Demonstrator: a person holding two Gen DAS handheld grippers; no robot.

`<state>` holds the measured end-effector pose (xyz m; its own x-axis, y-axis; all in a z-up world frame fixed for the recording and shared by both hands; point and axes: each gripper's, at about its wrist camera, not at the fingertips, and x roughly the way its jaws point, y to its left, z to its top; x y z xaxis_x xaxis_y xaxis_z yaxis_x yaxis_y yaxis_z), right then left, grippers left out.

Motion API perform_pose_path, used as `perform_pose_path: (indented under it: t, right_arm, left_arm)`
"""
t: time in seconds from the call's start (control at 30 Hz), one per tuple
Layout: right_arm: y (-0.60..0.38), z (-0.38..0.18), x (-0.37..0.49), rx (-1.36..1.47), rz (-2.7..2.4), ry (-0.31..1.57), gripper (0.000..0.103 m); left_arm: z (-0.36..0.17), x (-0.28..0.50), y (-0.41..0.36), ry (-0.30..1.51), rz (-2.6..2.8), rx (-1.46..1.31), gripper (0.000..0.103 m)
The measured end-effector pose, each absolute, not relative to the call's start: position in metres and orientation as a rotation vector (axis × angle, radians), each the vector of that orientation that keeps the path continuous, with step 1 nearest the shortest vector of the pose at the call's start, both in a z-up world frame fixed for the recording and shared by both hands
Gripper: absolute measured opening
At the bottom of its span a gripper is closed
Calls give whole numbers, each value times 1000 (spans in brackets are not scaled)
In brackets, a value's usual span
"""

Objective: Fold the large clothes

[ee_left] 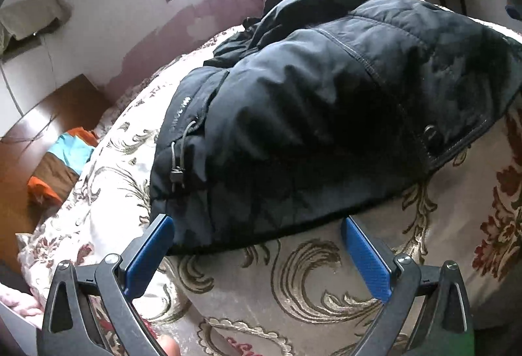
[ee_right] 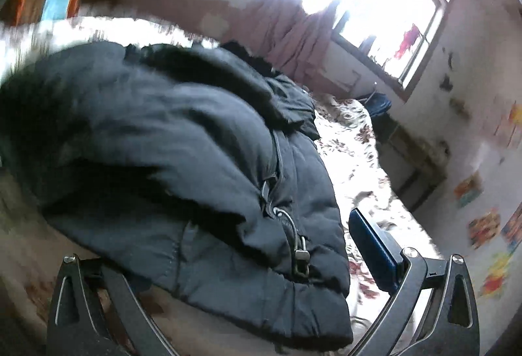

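Left wrist: open gripper (ee_left: 257, 227) (blue fingers (ee_left: 367, 261)) just short of jacket (ee_left: 326, 114).

Both wrist views close over jacket (ee_left: 326, 114)

- A dark navy padded jacket (ee_left: 326, 114) lies bunched in a puffy heap on the bed, its quilted shell creased and rumpled rather than flat.
- Its near hem sits on the floral bedspread, rolled under slightly.
- A grey drawcord with a toggle (ee_left: 177, 175) hangs at the hem on one side; in the right wrist view the cord and toggle (ee_right: 301, 253) loop over the folded edge.
- A stitched seam runs across the top panel.
- Black fabric, perhaps a hood or lining, bunches at the far end.
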<state>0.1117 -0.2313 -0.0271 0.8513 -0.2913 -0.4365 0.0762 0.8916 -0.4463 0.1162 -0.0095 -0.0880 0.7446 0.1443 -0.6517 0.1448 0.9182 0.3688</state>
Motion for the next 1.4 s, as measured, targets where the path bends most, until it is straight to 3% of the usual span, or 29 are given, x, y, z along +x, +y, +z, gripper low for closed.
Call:
perform_pose_path:
  t: [0.63, 1.27, 1.3, 1.37, 1.4]
  right_arm:
    - [-246, -24, 105, -327, -188, 453, 101]
    - [-250, -49, 117, -436, -317, 639, 101]
    - [-251, -49, 117, -427, -316, 640, 100]
    - [-253, -48, 115, -415, -307, 641, 82]
    - [-253, -48, 115, -408, -292, 650, 68]
  left_arm:
    - [-99, 126, -19, 649, 45, 510, 103]
    - [-84, 136, 0, 510, 202, 535, 103]
    - [-84, 137, 0, 508, 200, 539, 102]
    - [-84, 137, -1, 514, 193, 529, 100]
    - [-84, 137, 0, 516, 188, 522, 98]
